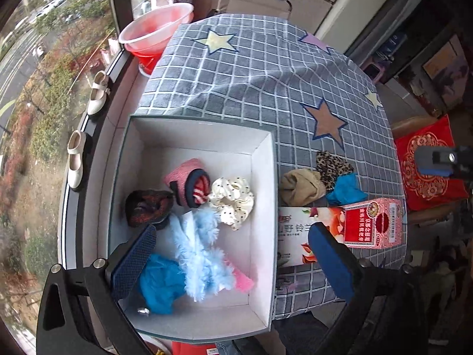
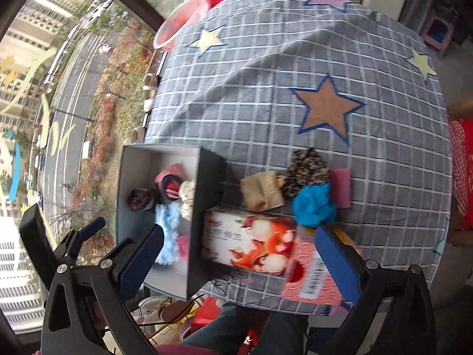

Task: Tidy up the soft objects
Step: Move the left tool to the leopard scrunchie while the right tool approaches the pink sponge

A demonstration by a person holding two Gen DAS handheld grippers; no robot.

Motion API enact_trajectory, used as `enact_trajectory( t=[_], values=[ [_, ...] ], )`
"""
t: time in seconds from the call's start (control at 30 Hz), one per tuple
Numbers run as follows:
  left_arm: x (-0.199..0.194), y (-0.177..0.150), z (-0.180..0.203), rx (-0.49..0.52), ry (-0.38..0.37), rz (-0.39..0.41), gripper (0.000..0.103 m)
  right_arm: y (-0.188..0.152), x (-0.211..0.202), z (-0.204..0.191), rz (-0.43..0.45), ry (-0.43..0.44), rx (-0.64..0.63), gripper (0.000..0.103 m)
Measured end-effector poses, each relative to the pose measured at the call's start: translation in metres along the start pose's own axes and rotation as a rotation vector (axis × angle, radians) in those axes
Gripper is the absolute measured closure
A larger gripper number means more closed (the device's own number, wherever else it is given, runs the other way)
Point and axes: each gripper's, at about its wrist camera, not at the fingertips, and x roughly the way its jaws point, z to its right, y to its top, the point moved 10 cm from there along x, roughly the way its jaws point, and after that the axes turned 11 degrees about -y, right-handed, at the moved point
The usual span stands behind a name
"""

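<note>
A white-lined open box (image 1: 263, 165) (image 2: 204, 183) sits at the table's left edge and holds several soft items: a pale blue fluffy piece (image 1: 198, 248), a blue scrunchie (image 1: 161, 284), a cream dotted scrunchie (image 1: 233, 201), a pink-and-navy sock roll (image 1: 189, 182) and a dark red one (image 1: 147, 207). On the cloth to its right lie a tan item (image 1: 301, 188) (image 2: 261, 190), a leopard-print item (image 1: 332, 165) (image 2: 307, 171) and a blue item (image 1: 344, 190) (image 2: 313, 207). My left gripper (image 1: 233, 263) hovers open above the box. My right gripper (image 2: 239, 263) is open above the tissue box.
A pink-and-white tissue box (image 1: 354, 224) (image 2: 266, 248) lies at the table's front edge. A pink pad (image 2: 340, 188) lies beside the blue item. A red basin (image 1: 153, 32) stands at the far left, and white shoes (image 1: 99, 94) rest on the window sill.
</note>
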Motion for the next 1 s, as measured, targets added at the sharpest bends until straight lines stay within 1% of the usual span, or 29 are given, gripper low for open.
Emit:
enact_trajectory(
  t=[0.07,0.13,0.23,0.33,0.43,0.53,0.6,0.83,0.93,1.0],
  values=[
    [0.008,0.005,0.021,0.067,0.004,-0.02,0.0,0.004,0.011,0.041,-0.033,-0.05,0.064,0.0],
    [0.017,0.009,0.039,0.137,0.02,-0.044,0.0,0.005,0.029,0.076,-0.081,-0.07,0.117,0.0],
    [0.039,0.016,0.063,0.263,0.078,-0.098,0.0,0.0,0.061,0.113,-0.145,-0.094,0.159,0.0],
    [0.068,0.025,0.08,0.384,0.137,-0.166,0.0,-0.005,0.1,0.137,-0.216,-0.11,0.159,0.0],
    [0.1,0.035,0.093,0.492,0.171,-0.234,0.0,-0.009,0.129,0.143,-0.255,-0.102,0.135,0.0],
    [0.131,0.041,0.1,0.581,0.213,-0.313,0.0,-0.003,0.154,0.147,-0.262,-0.1,0.1,0.0],
    [0.153,0.041,0.102,0.613,0.223,-0.379,0.0,0.003,0.167,0.147,-0.262,-0.095,0.074,0.0],
    [0.21,0.034,0.103,0.747,0.31,-0.529,0.0,0.014,0.202,0.137,-0.293,-0.047,-0.005,0.0],
    [0.227,0.033,0.097,0.774,0.355,-0.58,0.0,0.018,0.211,0.136,-0.3,-0.055,-0.03,0.0],
    [0.235,0.033,0.093,0.77,0.365,-0.613,0.0,0.02,0.215,0.135,-0.31,-0.056,-0.046,0.0]
  ],
)
